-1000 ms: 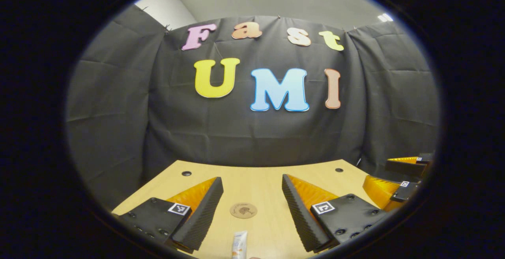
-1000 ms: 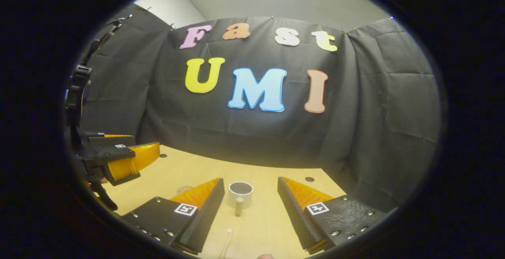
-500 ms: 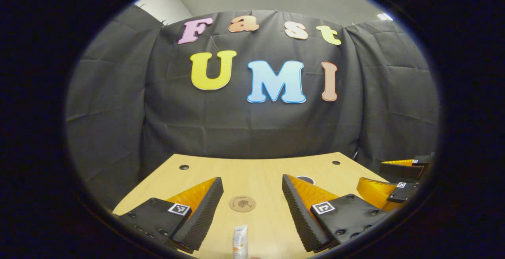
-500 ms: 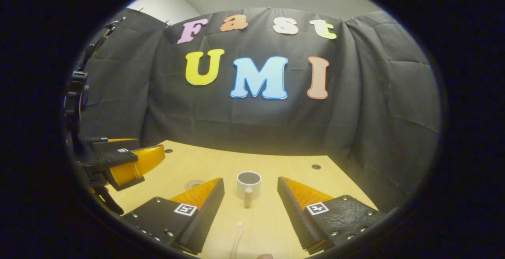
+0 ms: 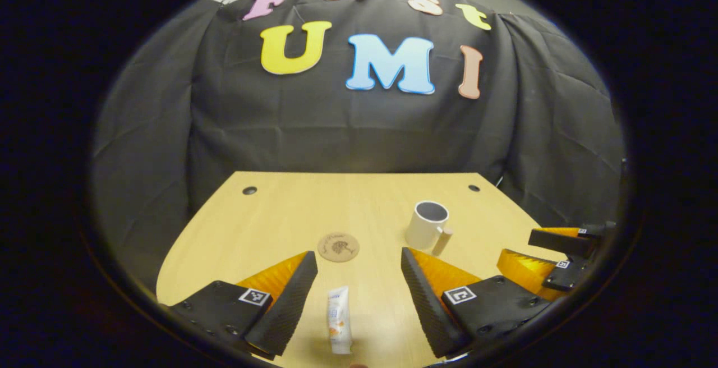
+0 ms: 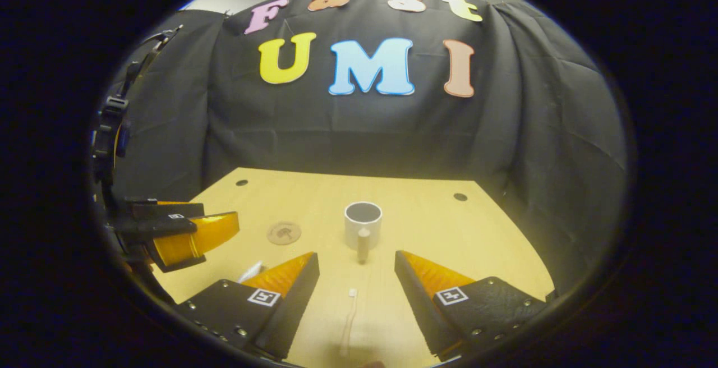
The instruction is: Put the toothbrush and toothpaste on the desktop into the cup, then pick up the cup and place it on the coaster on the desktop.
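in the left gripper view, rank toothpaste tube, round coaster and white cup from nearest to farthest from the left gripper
1. White toothpaste tube, lying on the desk between the open fingers.
2. Round brown coaster, just ahead of the fingertips.
3. White cup, farther ahead, to the right.

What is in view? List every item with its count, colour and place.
cup: 1, white with a pale handle, upright on the desk, far centre in the right gripper view
coaster: 1, brown, round, flat on the desk left of the cup
toothpaste: 1, white tube with orange print, lying on the desk between the left gripper's fingers
toothbrush: 1, white, lying on the desk in front of the cup, between the right gripper's fingers
desk: 1, light wood, with dark holes near the back corners
left gripper: 1, jaws open, above the toothpaste
right gripper: 1, jaws open, above the toothbrush
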